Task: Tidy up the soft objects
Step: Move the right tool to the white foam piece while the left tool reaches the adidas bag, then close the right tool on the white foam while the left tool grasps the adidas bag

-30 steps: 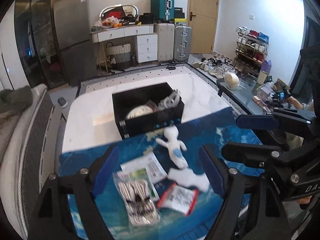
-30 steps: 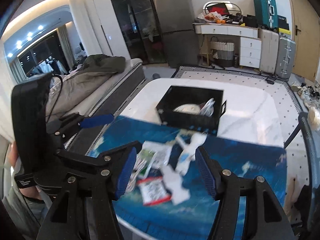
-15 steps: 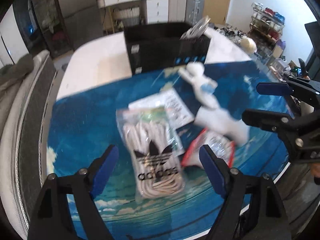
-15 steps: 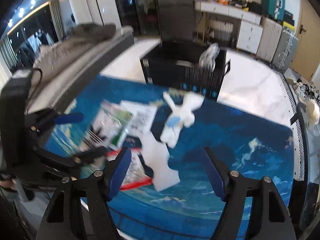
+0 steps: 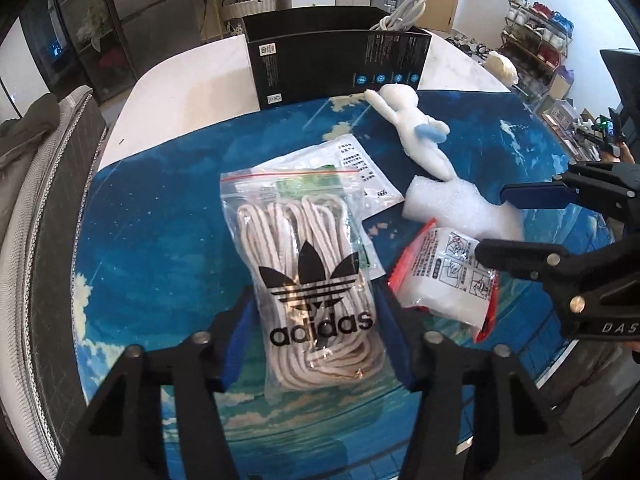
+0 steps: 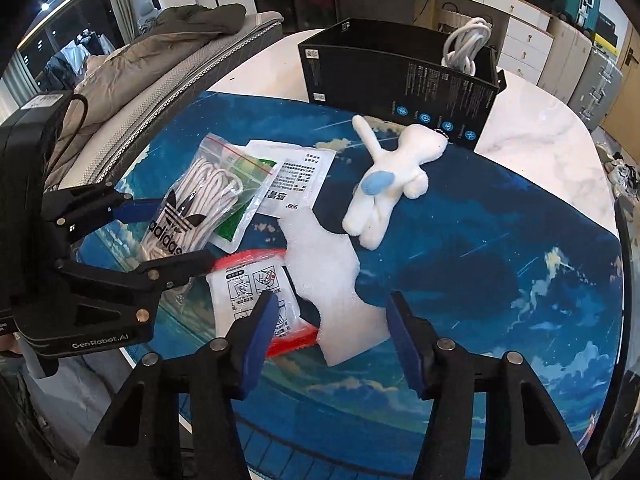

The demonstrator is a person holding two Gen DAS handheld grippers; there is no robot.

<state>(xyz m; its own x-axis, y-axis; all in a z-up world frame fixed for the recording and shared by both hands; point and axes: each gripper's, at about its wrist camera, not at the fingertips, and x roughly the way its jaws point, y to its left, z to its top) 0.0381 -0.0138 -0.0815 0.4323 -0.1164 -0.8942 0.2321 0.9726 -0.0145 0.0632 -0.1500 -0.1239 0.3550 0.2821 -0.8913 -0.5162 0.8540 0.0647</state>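
Note:
A clear zip bag of white laces (image 5: 312, 280) with a black logo lies on the blue sky-print mat (image 5: 160, 220). My left gripper (image 5: 316, 340) points down over it, jaws closing, one pad at each side of the bag, which still lies flat. To its right lie a red-edged packet (image 5: 444, 280) and a white foam piece (image 5: 452, 208). My right gripper (image 6: 332, 320) straddles the near end of the foam piece (image 6: 324, 268), jaws closing, its left pad over the red-edged packet (image 6: 248, 292). A white plush toy (image 6: 392, 184) with a blue patch lies in front of the black box (image 6: 400, 80).
A white cable (image 6: 466, 46) sticks out of the black box, which stands on the white marble table (image 6: 540, 128). A printed flat white packet (image 6: 300, 180) and a green one lie under the laces bag. A grey sofa (image 5: 52, 200) runs along the table's left edge.
Both grippers have come down and tilted toward the mat, and their jaws have narrowed. The left one now straddles the laces bag, the right one the foam piece.

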